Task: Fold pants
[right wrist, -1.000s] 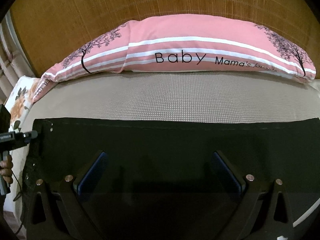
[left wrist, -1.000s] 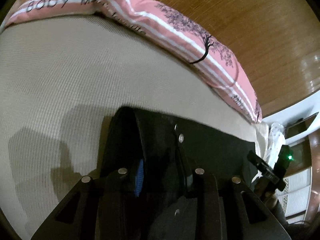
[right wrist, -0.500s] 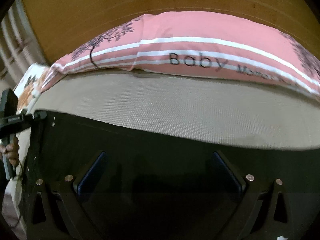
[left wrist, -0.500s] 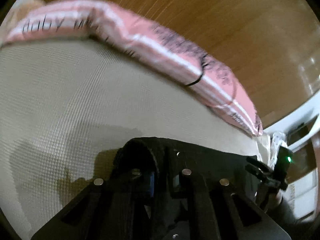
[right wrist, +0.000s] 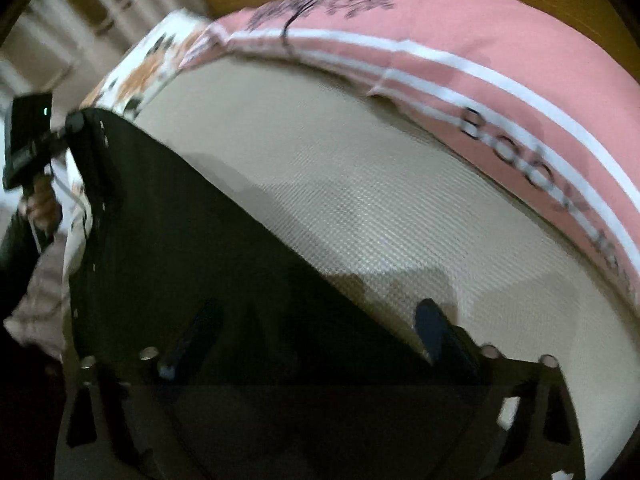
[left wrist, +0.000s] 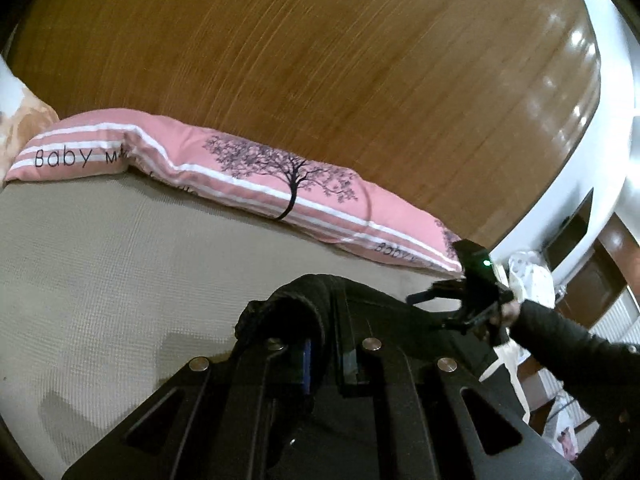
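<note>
The left gripper (left wrist: 326, 364) is now clamped shut on a bunched corner of the black pants (right wrist: 208, 264), where a second ago a gap was left, and the cloth has been lifted. A fold is judged to be starting. The right gripper (right wrist: 312, 332) is closing; no cloth is seen pinched. The pants are spread on the beige mattress (right wrist: 360, 184), their long axis running from gripper to gripper, below the pink pillow (left wrist: 256, 176).

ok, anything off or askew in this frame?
Mostly fine. The black pants lie slanted across the beige mattress, one end bunched in the shut left hand-held gripper. The pink pillow is kinked mid-length. No damage visible.
</note>
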The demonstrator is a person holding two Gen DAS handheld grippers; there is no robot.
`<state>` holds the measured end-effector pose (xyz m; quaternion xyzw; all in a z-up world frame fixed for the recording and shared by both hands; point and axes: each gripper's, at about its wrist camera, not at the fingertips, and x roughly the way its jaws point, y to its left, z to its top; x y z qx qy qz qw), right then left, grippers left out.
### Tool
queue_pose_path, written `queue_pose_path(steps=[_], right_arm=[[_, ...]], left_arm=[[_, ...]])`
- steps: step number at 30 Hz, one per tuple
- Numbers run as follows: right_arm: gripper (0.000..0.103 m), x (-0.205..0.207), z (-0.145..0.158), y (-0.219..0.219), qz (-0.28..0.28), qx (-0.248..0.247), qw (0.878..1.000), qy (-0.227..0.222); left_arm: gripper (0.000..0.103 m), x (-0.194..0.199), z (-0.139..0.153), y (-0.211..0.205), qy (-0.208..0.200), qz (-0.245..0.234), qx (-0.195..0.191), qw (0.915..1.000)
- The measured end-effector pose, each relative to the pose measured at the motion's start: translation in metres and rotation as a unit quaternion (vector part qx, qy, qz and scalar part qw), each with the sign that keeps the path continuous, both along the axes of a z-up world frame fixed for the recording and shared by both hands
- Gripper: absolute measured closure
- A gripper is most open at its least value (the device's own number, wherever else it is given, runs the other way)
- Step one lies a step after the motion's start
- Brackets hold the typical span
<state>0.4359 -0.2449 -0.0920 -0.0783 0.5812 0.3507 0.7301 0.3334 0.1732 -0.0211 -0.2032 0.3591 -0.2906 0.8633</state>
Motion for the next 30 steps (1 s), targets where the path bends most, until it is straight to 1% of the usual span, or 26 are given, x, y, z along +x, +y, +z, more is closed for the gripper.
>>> queue_pose_path(steps=[3,4,5,7,8,9,11,13,16,20,25,28,30], right_arm=[[0.018,0.003,-0.007,0.008,0.052,-0.011,0.998,0.026],[0.023,0.004,-0.009,0.009,0.063,-0.013,0.997,0.031],[0.031,0.005,-0.012,0.009,0.075,-0.008,0.996,0.045],[0.041,0.008,-0.017,0.013,0.085,0.004,0.994,0.074],[0.046,0.007,-0.018,0.016,0.092,0.005,0.993,0.077],[0.049,0.008,-0.019,0.019,0.098,0.005,0.992,0.077],[0.063,0.005,-0.022,0.024,0.112,0.007,0.990,0.081],[0.075,0.005,-0.024,0.026,0.122,0.009,0.989,0.086],[0.085,0.003,-0.027,0.026,0.130,-0.008,0.988,0.088],[0.086,-0.001,-0.031,0.015,0.124,-0.035,0.987,0.091],[0.088,-0.005,-0.033,-0.002,0.102,-0.045,0.990,0.090],[0.090,-0.009,-0.032,-0.002,0.093,-0.050,0.991,0.076],[0.090,-0.016,-0.029,0.003,0.088,-0.067,0.992,0.055]], left_arm=[[0.095,-0.004,0.002,0.003,0.002,0.008,-0.002,1.0000],[0.095,-0.005,0.004,0.003,0.002,0.010,0.000,0.9999],[0.095,-0.007,0.005,0.002,0.000,0.011,0.003,0.9999],[0.095,-0.009,0.007,0.002,-0.001,0.011,0.008,0.9999],[0.095,-0.010,0.008,0.001,-0.001,0.012,0.011,0.9999],[0.095,-0.010,0.007,0.000,0.001,0.014,0.012,0.9998],[0.095,-0.011,0.006,0.001,0.003,0.017,0.012,0.9998],[0.095,-0.009,0.004,0.002,0.010,0.022,0.011,0.9996],[0.095,-0.008,0.004,0.001,0.012,0.026,0.017,0.9994],[0.095,-0.008,0.003,0.001,0.015,0.028,0.023,0.9992],[0.095,-0.006,0.001,0.001,0.022,0.035,0.027,0.9988],[0.095,-0.004,0.000,-0.001,0.025,0.038,0.039,0.9982],[0.095,-0.002,-0.003,-0.004,0.028,0.042,0.051,0.9974]])
